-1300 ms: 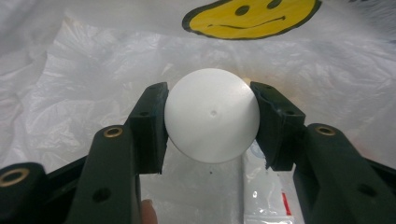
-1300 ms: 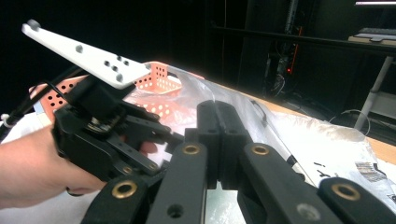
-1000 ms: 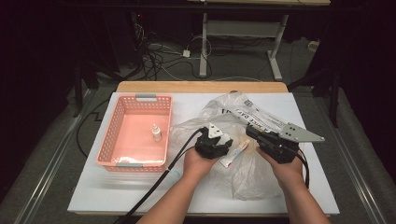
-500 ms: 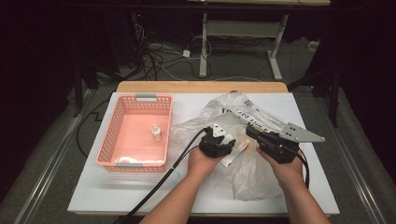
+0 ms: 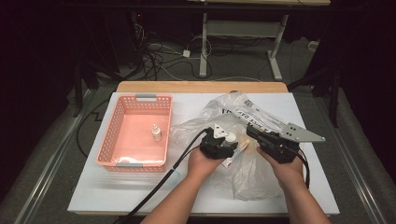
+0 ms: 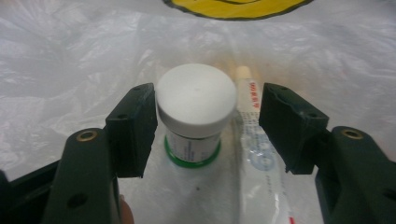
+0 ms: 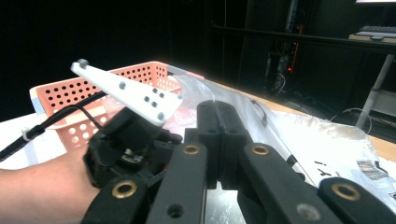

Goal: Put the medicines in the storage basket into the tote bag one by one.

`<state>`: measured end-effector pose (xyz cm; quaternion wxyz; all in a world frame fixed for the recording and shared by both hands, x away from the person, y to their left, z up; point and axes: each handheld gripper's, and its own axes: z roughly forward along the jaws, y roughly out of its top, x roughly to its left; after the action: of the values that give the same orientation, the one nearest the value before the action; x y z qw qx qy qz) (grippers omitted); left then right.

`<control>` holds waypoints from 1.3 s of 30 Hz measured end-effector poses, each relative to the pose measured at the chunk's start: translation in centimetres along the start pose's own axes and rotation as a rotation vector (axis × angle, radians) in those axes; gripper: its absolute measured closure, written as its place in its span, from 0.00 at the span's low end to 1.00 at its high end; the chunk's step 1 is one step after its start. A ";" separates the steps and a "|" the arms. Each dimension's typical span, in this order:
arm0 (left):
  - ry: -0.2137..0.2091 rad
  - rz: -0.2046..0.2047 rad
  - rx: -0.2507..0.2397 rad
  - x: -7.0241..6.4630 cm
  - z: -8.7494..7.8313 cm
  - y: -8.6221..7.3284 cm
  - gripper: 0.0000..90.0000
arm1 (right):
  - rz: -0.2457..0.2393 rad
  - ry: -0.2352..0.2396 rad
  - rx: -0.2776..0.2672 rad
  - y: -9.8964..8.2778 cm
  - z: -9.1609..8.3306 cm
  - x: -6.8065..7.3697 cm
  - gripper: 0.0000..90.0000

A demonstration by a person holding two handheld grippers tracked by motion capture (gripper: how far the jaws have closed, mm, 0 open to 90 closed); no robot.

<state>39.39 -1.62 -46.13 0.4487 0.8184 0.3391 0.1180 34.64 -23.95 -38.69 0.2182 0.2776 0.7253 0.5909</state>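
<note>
Pink perforated plastic basket (image 5: 116, 140) held 1 small white dropper bottle (image 5: 156, 134). Left gripper (image 6: 208, 119), jaws just widening, straddled a white-capped jar (image 6: 196, 100) unclamped; right gripper (image 7: 219, 140) clenched on clear plastic bag (image 5: 252, 163).

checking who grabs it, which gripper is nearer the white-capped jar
Left. The left gripper has the jar between its fingers, which have just been opening. The right gripper is off to the jar's right, shut on the plastic bag.

Table (image 5: 140, 196) brightly lit from above, surroundings near black — close-ups soft, glare on the plastic bag (image 6: 70, 56).
</note>
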 end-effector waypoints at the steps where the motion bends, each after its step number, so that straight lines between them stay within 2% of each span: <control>1: -0.010 -0.005 -0.003 -0.1 -0.2 -0.1 0.38 | 0.000 -0.001 0.000 0.0 0.0 0.0 1.00; 7: -0.009 -0.009 -0.014 -0.4 -1.7 -0.5 0.34 | -0.005 -0.002 0.003 0.0 0.0 0.0 1.00; 9: -0.015 -0.005 -0.022 -0.6 -2.2 -0.8 0.34 | -0.005 -0.002 0.004 0.0 0.0 0.0 1.00; 10: -0.030 -0.006 -0.024 -0.6 -2.5 -0.9 0.34 | -0.005 -0.002 0.004 0.0 0.0 0.0 1.00; 11: -0.048 -0.004 -0.021 -0.7 -2.7 -1.1 0.31 | -0.005 -0.003 0.004 0.0 0.0 0.0 1.00; 14: -0.066 -0.008 -0.024 -0.8 -3.5 -1.5 0.27 | -0.005 -0.003 0.005 0.0 0.0 0.0 1.00; 18: -0.073 0.000 -0.008 -1.1 -4.4 -2.3 0.21 | -0.004 -0.004 0.002 0.0 0.0 0.0 1.00; 23: -0.077 0.011 -0.022 -1.5 -6.0 -3.1 0.15 | -0.002 -0.005 0.003 0.0 -0.1 0.0 1.00; 29: -0.091 0.017 -0.022 -2.0 -7.9 -3.5 0.00 | -0.003 -0.005 0.005 0.0 -0.1 0.1 1.00; 31: -0.102 0.019 -0.018 -2.1 -8.6 -3.6 0.00 | -0.003 -0.006 0.005 0.0 -0.1 0.1 1.00; 35: -0.090 0.030 -0.028 -2.3 -10.0 -3.7 0.00 | -0.001 -0.009 0.004 0.0 -0.1 0.1 1.00; 39: -0.073 0.026 -0.043 -1.9 -11.5 -3.8 0.00 | -0.002 -0.010 0.004 0.0 -0.1 0.1 1.00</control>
<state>30.59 6.06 -42.53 0.4768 0.8166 0.3092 0.1011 34.48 -23.98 -38.66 0.2219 0.2800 0.7257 0.5880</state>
